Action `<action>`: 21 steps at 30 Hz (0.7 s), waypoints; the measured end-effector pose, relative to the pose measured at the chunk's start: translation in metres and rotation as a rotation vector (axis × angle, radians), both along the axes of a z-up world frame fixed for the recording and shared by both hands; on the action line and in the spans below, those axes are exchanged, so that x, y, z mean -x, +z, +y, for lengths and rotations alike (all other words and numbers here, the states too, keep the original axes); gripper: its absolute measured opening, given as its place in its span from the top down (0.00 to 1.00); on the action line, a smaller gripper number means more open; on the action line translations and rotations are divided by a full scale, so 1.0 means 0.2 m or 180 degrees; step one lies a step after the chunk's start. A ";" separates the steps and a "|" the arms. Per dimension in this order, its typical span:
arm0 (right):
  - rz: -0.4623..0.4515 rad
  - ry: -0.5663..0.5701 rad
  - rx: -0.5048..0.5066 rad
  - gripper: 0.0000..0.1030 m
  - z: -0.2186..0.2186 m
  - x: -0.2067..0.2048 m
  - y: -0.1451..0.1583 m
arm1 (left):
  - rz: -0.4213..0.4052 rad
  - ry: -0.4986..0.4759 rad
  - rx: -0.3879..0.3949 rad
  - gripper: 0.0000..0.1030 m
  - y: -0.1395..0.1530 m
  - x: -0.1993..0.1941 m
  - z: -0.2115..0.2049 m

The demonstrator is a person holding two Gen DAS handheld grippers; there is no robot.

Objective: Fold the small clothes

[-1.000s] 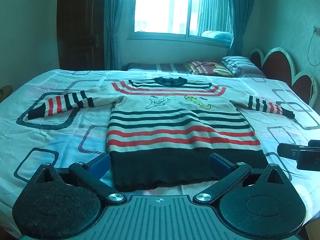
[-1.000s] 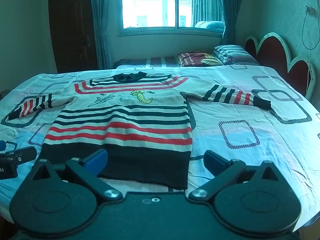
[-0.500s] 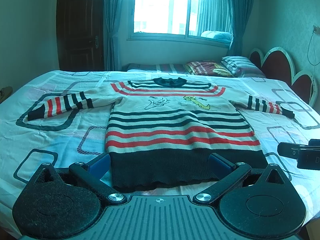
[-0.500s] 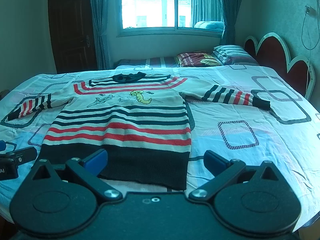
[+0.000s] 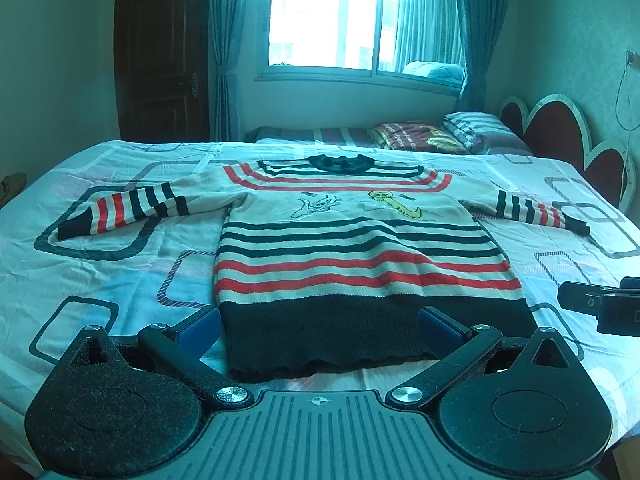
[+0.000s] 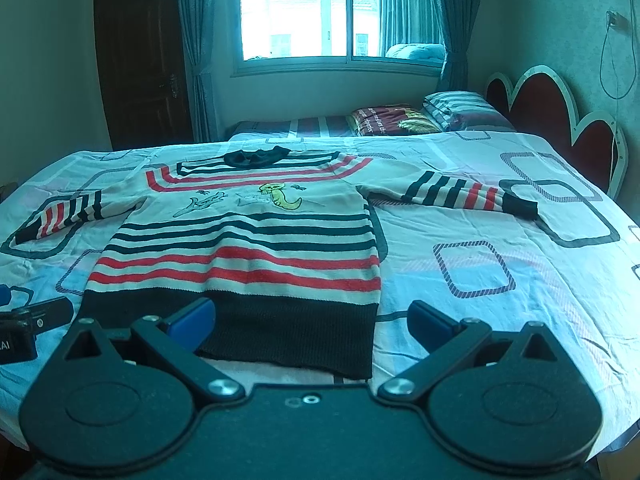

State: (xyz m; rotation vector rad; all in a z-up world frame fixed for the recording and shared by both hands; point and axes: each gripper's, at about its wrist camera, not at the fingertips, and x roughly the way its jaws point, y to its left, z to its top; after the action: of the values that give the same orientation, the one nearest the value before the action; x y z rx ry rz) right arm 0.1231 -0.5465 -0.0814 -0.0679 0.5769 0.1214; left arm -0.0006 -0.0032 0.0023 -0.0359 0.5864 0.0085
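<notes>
A small striped sweater (image 5: 352, 256) (image 6: 248, 248) lies flat and face up on the bed, cream with red and dark stripes, a dark hem toward me and both sleeves spread out. My left gripper (image 5: 320, 322) hovers open just in front of the hem, its blue pads on either side of the hem's width. My right gripper (image 6: 312, 318) is open too, near the hem's right corner; its left pad is over the dark band, its right pad over bare sheet. Neither holds anything. Each gripper shows at the edge of the other's view.
The bed sheet (image 5: 100, 264) is white with rounded-square patterns and slightly wrinkled. Pillows (image 5: 476, 128) and a folded blanket (image 5: 416, 136) lie at the far end by a red scalloped headboard (image 5: 560, 136). A window (image 5: 360, 20) and a dark door (image 5: 160, 60) stand behind.
Both grippers have barely shifted; the views are nearly the same. The sweater lies as it did.
</notes>
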 end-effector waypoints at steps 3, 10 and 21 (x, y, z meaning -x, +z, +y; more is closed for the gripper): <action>0.0002 -0.0002 -0.0005 0.01 0.00 0.00 0.00 | -0.0002 -0.0009 -0.0006 0.00 0.00 0.00 0.00; -0.0009 -0.0001 -0.0008 0.01 0.00 0.00 0.00 | -0.0007 -0.0013 -0.0012 0.00 0.00 0.00 -0.01; -0.0015 0.0001 -0.0012 0.01 0.00 0.00 0.01 | -0.0007 -0.0004 -0.0015 0.00 0.00 0.00 -0.01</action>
State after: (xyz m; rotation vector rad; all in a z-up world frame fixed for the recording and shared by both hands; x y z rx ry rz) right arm 0.1235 -0.5466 -0.0804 -0.0647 0.5719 0.1225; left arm 0.0001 -0.0057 0.0032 -0.0311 0.5841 0.0087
